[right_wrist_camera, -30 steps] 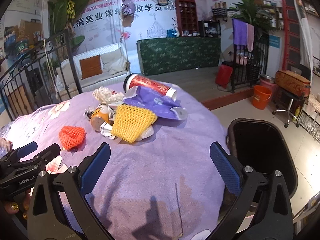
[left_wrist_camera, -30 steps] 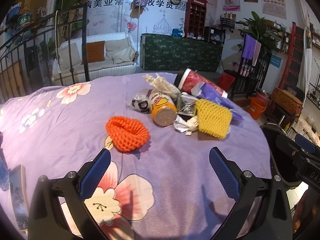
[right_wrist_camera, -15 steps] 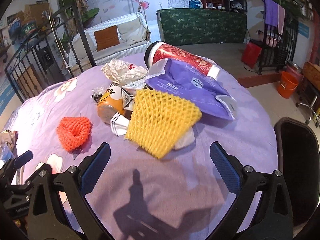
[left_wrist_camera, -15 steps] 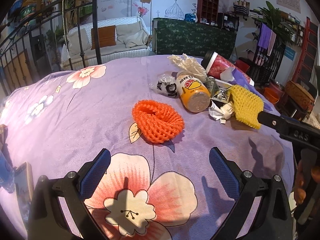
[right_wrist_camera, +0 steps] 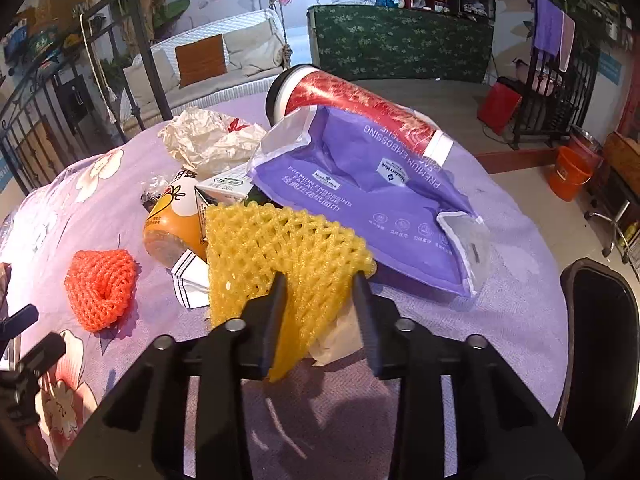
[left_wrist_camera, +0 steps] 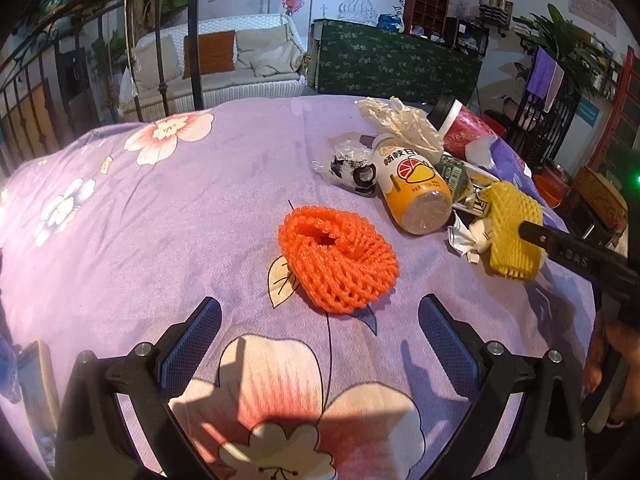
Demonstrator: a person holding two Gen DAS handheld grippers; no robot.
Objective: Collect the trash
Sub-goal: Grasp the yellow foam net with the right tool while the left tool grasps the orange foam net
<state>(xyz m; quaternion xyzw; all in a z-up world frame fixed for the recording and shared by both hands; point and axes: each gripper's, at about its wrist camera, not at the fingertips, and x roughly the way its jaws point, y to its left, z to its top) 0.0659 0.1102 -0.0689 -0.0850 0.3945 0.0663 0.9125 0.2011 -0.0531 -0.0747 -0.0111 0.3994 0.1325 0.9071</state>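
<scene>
Two foam nets are seen on the counter (left_wrist_camera: 168,208). The yellow foam net (right_wrist_camera: 280,248) (light, soft, easily crushed, so best pinched at its near edge) is flanked by the narrowed jaws of the right hand-held gripper (right_wrist_camera: 320,300), apparently gripped. The orange foam net (left_wrist_camera: 338,258) lies just ahead of the wide-open, empty left hand-held gripper (left_wrist_camera: 320,332).

The table (left_wrist_camera: 168,208) wears soft, matt purple cloth with printed flowers. Orange foam netting (left_wrist_camera: 338,258) and yellow foam netting (right_wrist_camera: 280,248) look spongy and rough. The juice bottle (left_wrist_camera: 416,190) is glossy plastic, the purple tissue pack (right_wrist_camera: 368,200) shiny film, and the crumpled wrapper (right_wrist_camera: 212,142) papery.
</scene>
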